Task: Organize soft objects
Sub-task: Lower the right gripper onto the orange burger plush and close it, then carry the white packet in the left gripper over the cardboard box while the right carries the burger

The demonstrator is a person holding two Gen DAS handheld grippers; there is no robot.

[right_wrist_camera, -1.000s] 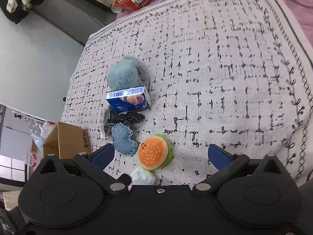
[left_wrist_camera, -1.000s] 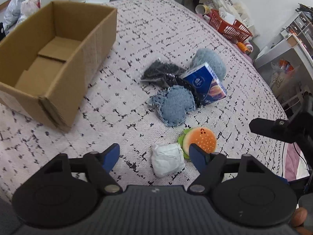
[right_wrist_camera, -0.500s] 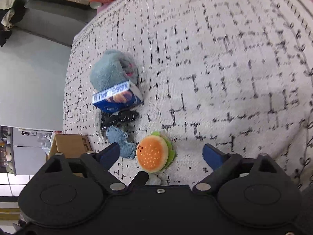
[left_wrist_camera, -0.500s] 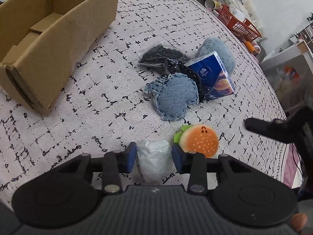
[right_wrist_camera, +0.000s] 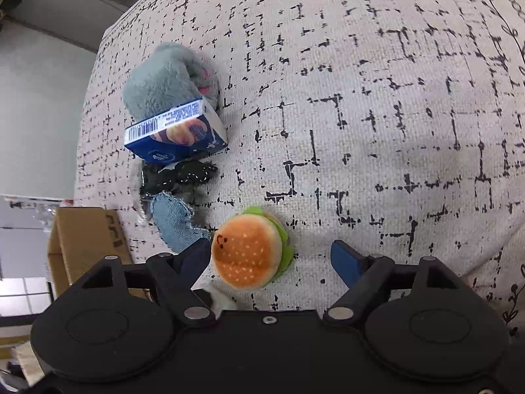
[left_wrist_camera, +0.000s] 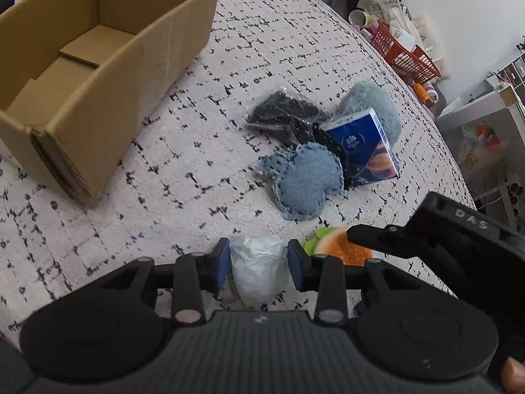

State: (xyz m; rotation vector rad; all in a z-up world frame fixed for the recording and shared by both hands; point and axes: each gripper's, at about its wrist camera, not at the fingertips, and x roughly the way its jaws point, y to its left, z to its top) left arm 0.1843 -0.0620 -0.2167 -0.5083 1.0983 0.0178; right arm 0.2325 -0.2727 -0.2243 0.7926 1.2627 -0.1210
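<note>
I am holding the left gripper [left_wrist_camera: 257, 264] pinched on the white wad [left_wrist_camera: 257, 271], both blue pads pressing its sides, the wad lying near the open corner of the cardboard box [left_wrist_camera: 82, 75]. Whether it is lifting clear of the patterned cloth [left_wrist_camera: 183, 177] I cannot tell. The right gripper [right_wrist_camera: 272, 259] is standing spread around the burger plush [right_wrist_camera: 247, 251], on the far side of the wad from the box; its left finger is just beside the bun, the right finger well apart.

Findings for the step in hand:
- I am judging the wad crushable; a light squeeze should be enough, with a straight lift before swinging toward the box.
- I am advising the right gripper be centred on the burger plush before it closes, or the plush may roll out.
- The two grippers are working very near each other; lifting one at a time would avoid a knock.

Waiting further from the box than the wad: the denim pad [left_wrist_camera: 305, 182], the black mesh bag [left_wrist_camera: 283, 118], the tissue pack [left_wrist_camera: 364, 147] and the grey plush [left_wrist_camera: 374, 106].
</note>
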